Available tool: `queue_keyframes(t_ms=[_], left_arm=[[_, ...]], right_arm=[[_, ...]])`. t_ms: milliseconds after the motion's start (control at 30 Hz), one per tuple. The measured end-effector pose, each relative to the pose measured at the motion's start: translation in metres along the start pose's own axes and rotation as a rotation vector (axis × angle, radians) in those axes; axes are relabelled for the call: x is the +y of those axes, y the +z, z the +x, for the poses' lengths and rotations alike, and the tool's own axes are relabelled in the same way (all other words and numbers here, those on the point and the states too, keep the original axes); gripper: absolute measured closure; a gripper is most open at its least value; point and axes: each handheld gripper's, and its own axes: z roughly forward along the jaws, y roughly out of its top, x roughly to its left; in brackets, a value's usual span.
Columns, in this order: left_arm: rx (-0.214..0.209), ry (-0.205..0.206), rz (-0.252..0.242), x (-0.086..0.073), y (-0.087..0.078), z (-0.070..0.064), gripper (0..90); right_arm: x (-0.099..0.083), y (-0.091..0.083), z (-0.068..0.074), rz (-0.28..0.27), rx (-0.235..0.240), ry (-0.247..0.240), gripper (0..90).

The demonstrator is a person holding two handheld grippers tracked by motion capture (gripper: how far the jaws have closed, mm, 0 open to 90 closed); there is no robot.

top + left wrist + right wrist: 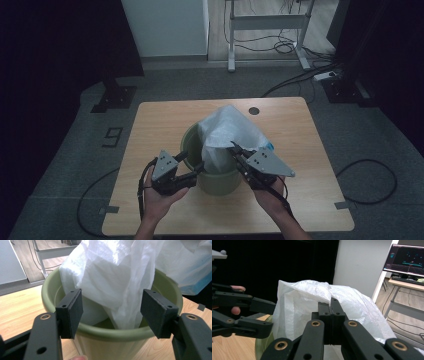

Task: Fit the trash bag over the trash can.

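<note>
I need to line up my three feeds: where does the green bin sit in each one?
High view: the green bin stands at the table's middle, between the left gripper and the right gripper.
Left gripper view: its rim curves across the centre, between the open jaws.
Right gripper view: a sliver at lower left, under the left gripper's jaws.
Shared landmark: the white plastic bag rising from the bin.

One green bin (216, 176) on the table (150, 130), one white plastic bag (225, 132) draped in it, and two grippers: left gripper (199, 170), right gripper (234, 148). One monitor (407, 258) glowing behind.
</note>
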Motion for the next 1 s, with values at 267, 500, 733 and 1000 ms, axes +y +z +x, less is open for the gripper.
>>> queue_keyframes(t_ms=[267,500,733,1000], left_arm=[[-0.015,0.012,0.008,0.011,0.01,-0.002,59.1],[-0.051,0.002,0.011,0.012,0.014,0.001,84.9],[-0.027,-0.031,-0.018,0.01,0.01,0.008,90.0],[0.002,-0.1,-0.065,0.01,0.0,0.023,90.0]], right_arm=[[-0.001,0.001,0.003,0.004,0.011,-0.006,89.1],[-0.005,0.0,0.002,0.009,0.012,-0.004,89.0],[-0.012,-0.004,0.0,0.018,-0.01,-0.008,69.4],[-0.036,-0.022,0.004,0.075,-0.134,-0.005,38.2]])
